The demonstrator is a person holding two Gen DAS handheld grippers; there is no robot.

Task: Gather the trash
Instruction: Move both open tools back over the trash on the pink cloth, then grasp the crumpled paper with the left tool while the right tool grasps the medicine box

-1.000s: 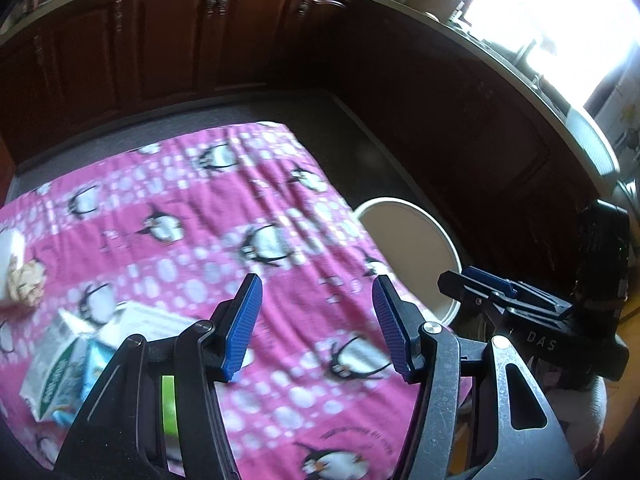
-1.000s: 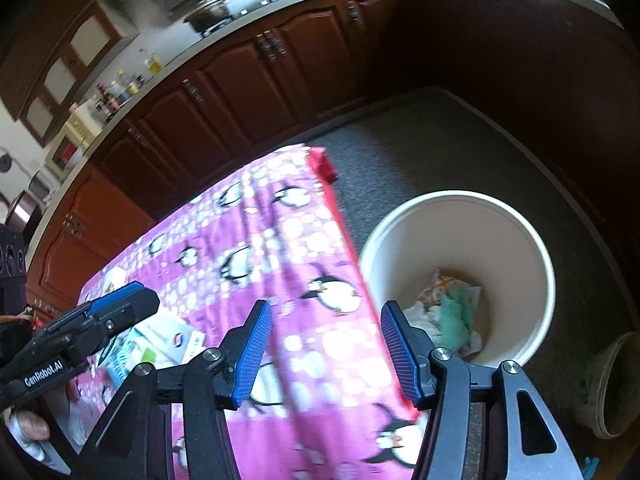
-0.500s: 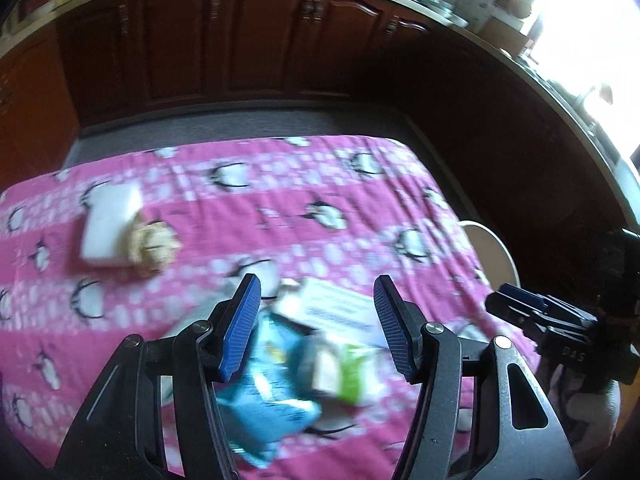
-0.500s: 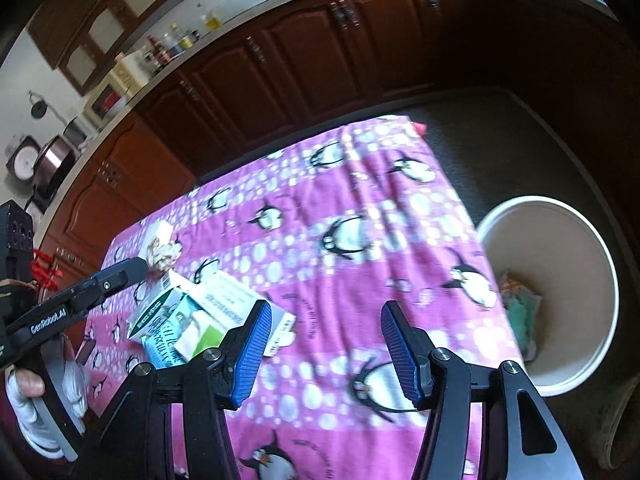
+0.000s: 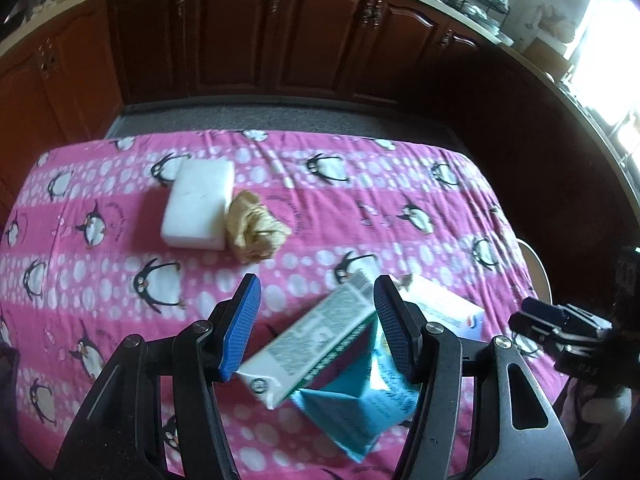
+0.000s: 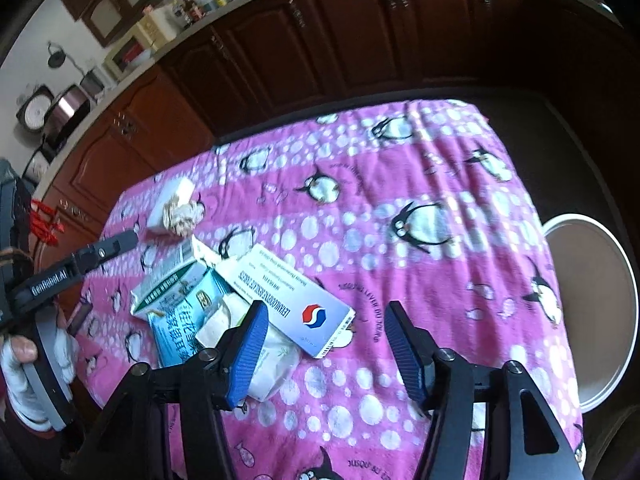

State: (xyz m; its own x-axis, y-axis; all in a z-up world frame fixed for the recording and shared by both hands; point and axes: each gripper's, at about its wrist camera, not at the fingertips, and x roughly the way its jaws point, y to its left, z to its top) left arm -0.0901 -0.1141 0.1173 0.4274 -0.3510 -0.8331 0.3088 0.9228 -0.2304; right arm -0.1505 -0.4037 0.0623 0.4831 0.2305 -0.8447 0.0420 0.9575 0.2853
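Lying on pink cloth (image 6: 400, 208): three cartons (image 6: 292, 300), one crumpled paper (image 5: 256, 228), one white block (image 5: 198, 204); both hand-held grippers (image 5: 316, 320) (image 6: 328, 344) spread apart.

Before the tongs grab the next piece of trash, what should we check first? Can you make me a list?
1. Left tongs open wide enough: ok, nothing between them.
2. Right tongs open and empty: ok.
3. Green-and-white carton lined up with the left tongs: ok, it lies just ahead between the fingers.
4. Carton free to lift: not ok, it rests on the teal packet, touching the white box.
5. White bucket within reach beside the table: ok; what is inside it cannot be told.
6. Other trash left: the crumpled paper and white block wait farther back.
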